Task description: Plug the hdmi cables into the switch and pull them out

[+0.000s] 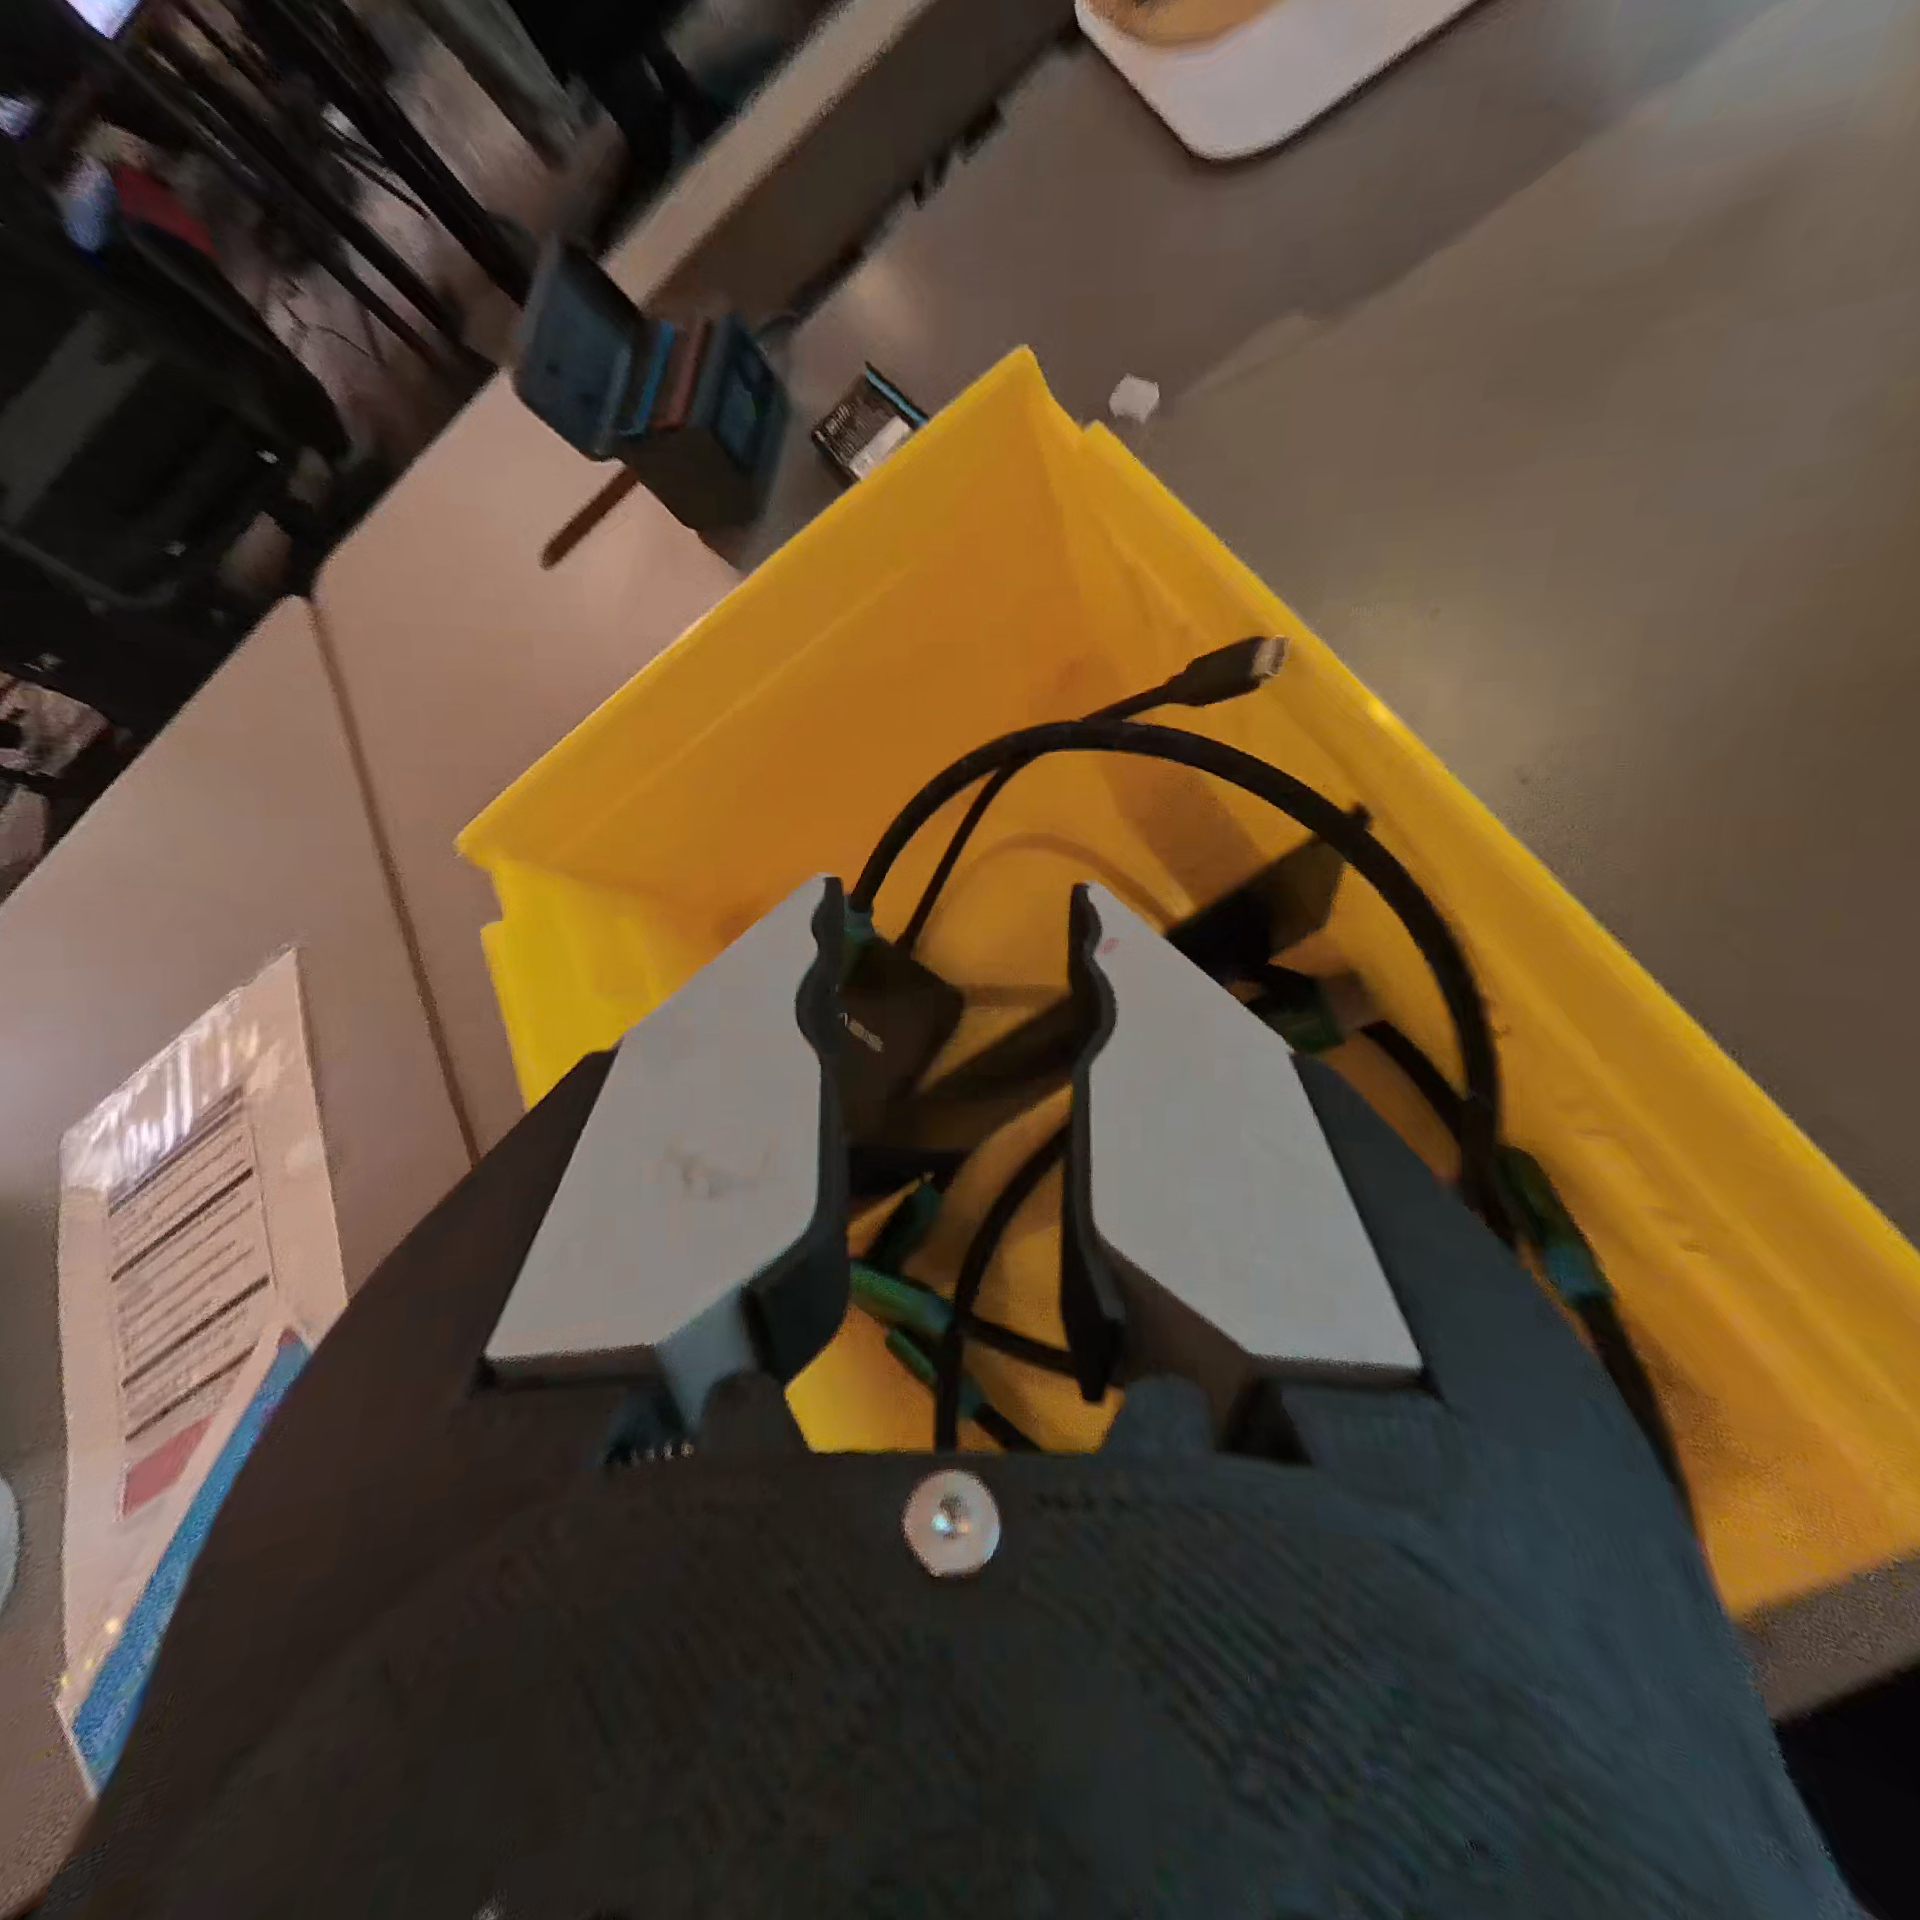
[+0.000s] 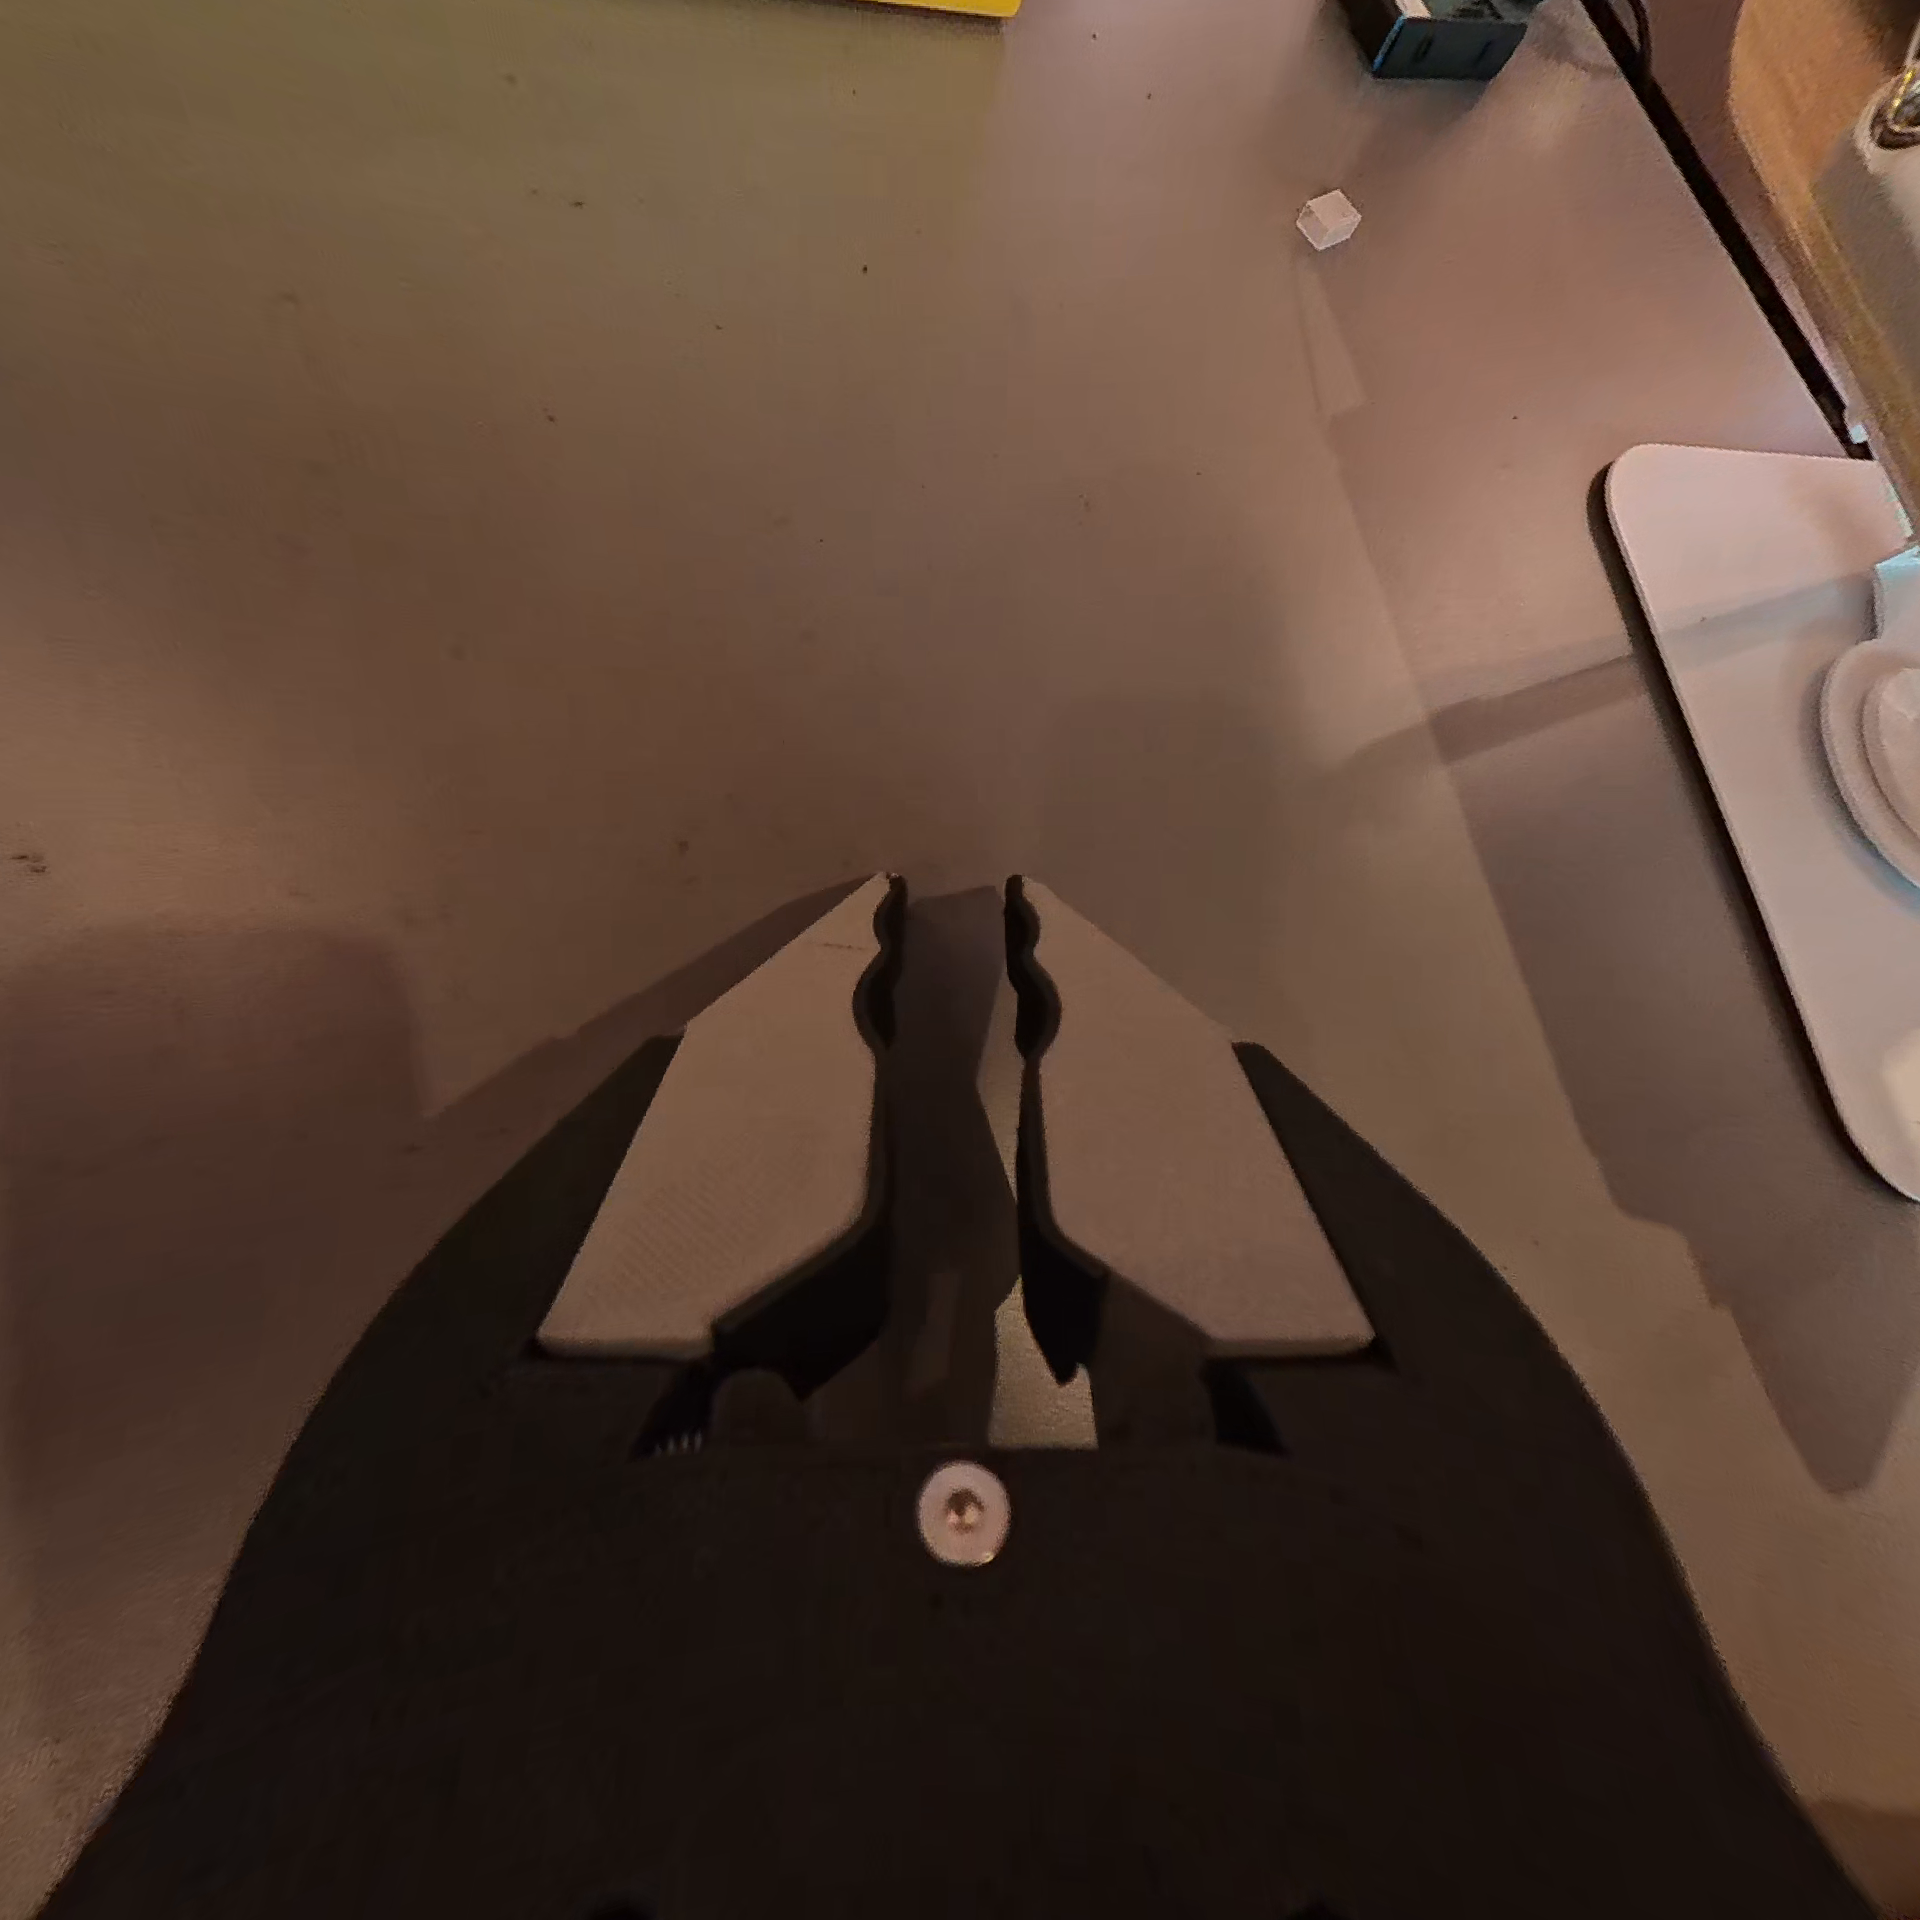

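The broad grey-beige table fills most of both views, its smooth top bare under the right gripper. On it sits a long yellow plastic bin with an open top, seen slantwise in the left wrist view; only a sliver of its yellow edge shows at the top of the right wrist view. At the table's right side lies a flat white rounded base plate carrying a white fitting.

The left gripper, black-bodied with pale grey fingers lined in black, hangs over the bin with its jaws parted by a moderate gap and nothing held between them. The right gripper, of the same build, points at the bare table top with its jaws a narrow way apart, also empty.

Inside the bin lies a tangle of black hdmi cables with green-marked ends, one looping high along the right wall, with a slim plug rising near the rim. A small black box-shaped switch lies among them, just beyond the left gripper's left finger; whether they touch cannot be told.

Beyond the bin stands a dark grey and blue box-like device, blurred. A laminated printed sheet lies at the left. A tiny white cube rests on the table, well apart from the right gripper.
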